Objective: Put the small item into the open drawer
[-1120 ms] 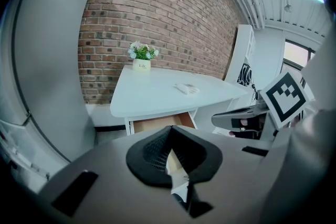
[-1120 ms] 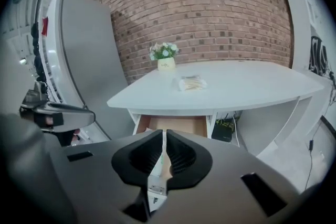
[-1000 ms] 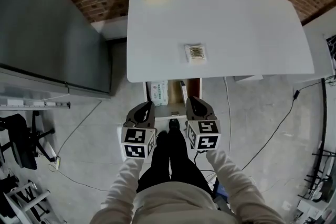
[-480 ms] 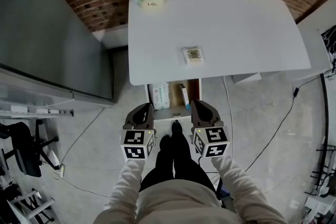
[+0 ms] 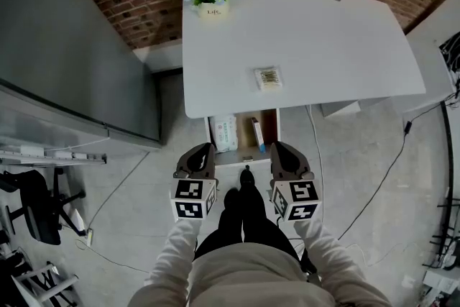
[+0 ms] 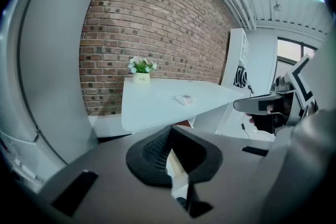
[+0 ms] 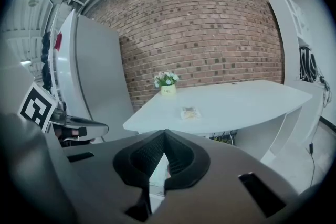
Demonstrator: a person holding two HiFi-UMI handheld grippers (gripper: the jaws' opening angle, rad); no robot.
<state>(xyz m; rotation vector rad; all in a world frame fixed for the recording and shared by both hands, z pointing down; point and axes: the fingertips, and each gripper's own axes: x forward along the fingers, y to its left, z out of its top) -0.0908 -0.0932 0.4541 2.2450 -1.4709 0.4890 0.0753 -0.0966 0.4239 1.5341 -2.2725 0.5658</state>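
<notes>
Backed off the drawer (image 5: 243,128): left gripper (image 5: 203,149) and right gripper (image 5: 279,149), jaws together, both empty.

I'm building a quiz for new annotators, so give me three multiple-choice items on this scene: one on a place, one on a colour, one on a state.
1. Where does the small packet lie?
A) on the tabletop
B) on the floor
C) inside the flower pot

2. What colour is the tabletop?
A) black
B) white
C) green

3. How is the drawer under the table?
A) open
B) shut
C) taken out and lying on the floor

Answers:
1 A: the packet lies flat on the tabletop near its front edge.
2 B: the top shows plain white in every view.
3 A: the drawer stands pulled out, with things visible inside.
</notes>
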